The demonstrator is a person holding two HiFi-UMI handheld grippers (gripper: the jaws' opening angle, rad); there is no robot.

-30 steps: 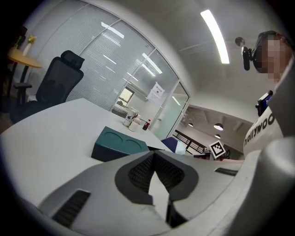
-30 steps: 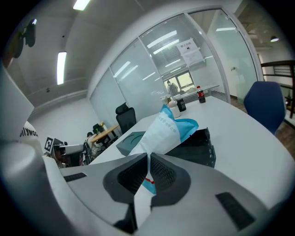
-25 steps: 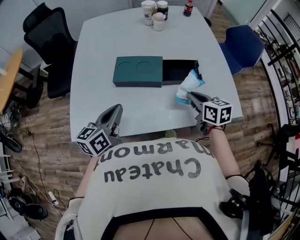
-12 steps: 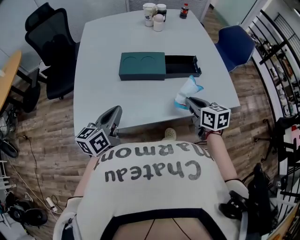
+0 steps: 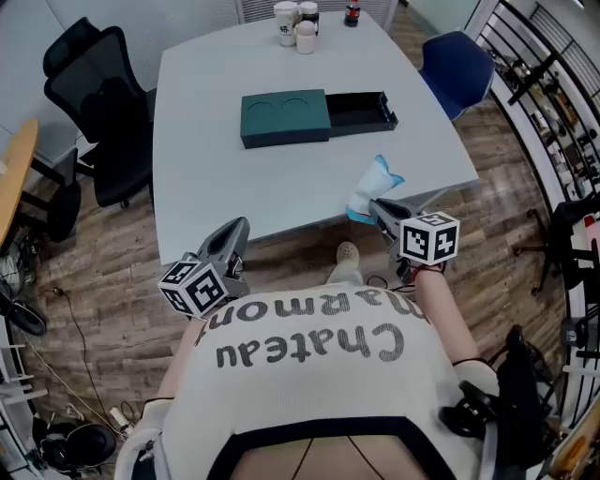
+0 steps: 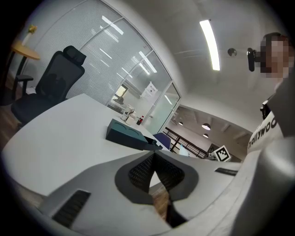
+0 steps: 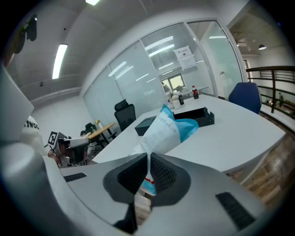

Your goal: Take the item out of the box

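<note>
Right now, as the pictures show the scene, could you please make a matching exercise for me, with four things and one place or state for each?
Things:
1. white and blue pouch
2. black drawer
3. left gripper
4. dark bottle

Places or states:
A. stands at the far end of the table
B. pinched between the jaws of the right gripper
C. slid out of the green sleeve
D. shut, with nothing between its jaws

Right pairs: 1-B, 2-C, 3-D, 4-A.
</note>
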